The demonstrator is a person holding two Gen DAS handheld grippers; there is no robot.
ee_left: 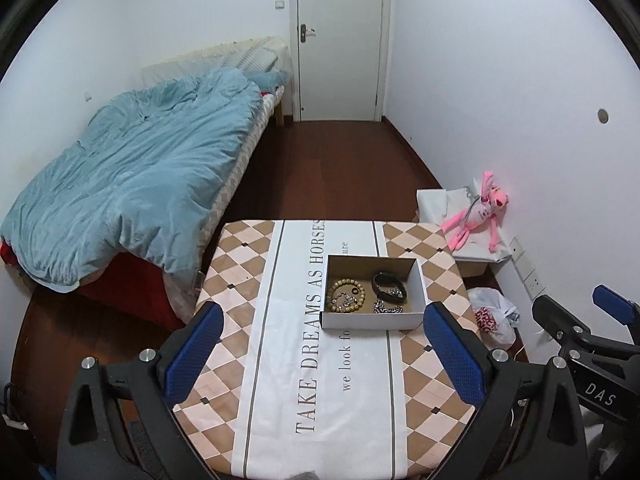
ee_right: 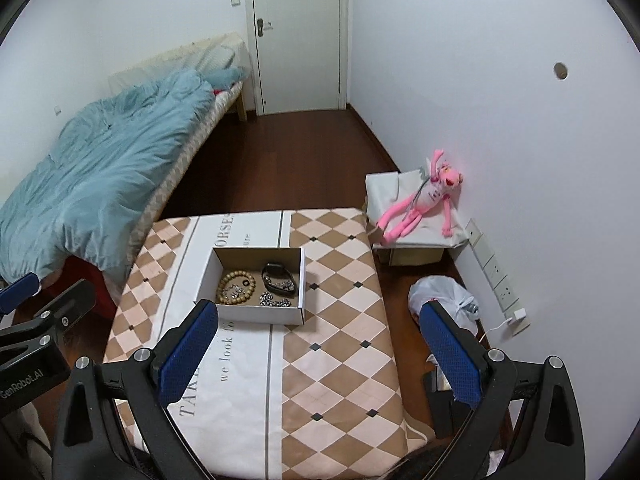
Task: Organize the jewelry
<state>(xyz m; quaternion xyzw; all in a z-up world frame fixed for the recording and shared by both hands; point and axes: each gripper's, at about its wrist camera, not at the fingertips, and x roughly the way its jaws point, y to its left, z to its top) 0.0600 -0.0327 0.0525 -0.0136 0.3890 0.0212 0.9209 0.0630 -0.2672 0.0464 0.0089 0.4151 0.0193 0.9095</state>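
An open cardboard box (ee_left: 422,292) (ee_right: 256,314) stands on a table with a checked cloth (ee_left: 280,360) (ee_right: 340,340). Inside lie a wooden bead bracelet (ee_left: 333,285) (ee_right: 224,280), a black band (ee_left: 378,280) (ee_right: 272,270), and silver chains (ee_left: 387,307) (ee_right: 274,301). My left gripper (ee_left: 326,356) is open and empty, held above the table in front of the box. My right gripper (ee_right: 320,354) is open and empty, to the right of the box. Each gripper shows at the edge of the other's view.
A bed with a blue quilt (ee_left: 132,184) stands left of the table. A pink plush toy (ee_right: 420,200) lies on a covered box by the right wall. A white plastic bag (ee_right: 440,296) sits on the floor. A closed door (ee_left: 340,40) is at the back.
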